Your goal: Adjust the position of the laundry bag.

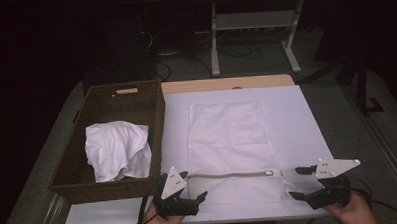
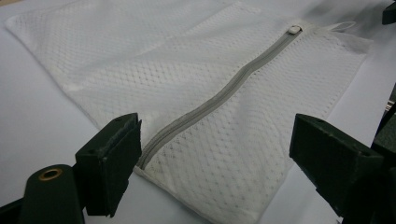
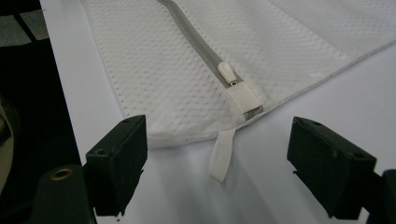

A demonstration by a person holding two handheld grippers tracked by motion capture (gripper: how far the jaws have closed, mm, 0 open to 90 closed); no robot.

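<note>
A white mesh laundry bag lies flat on the white table top, with its grey zipper running across near the front edge. My left gripper stands open at the zipper's left end. In the left gripper view the bag and zipper lie below and ahead of the left gripper. My right gripper is open at the bag's right corner. The right gripper view has the zipper pull and a white fabric tab lying between the right gripper's spread jaws, untouched.
A dark wicker basket stands at the table's left with a crumpled white cloth inside. A wooden table edge shows at the back. White desk legs and cables stand on the floor beyond.
</note>
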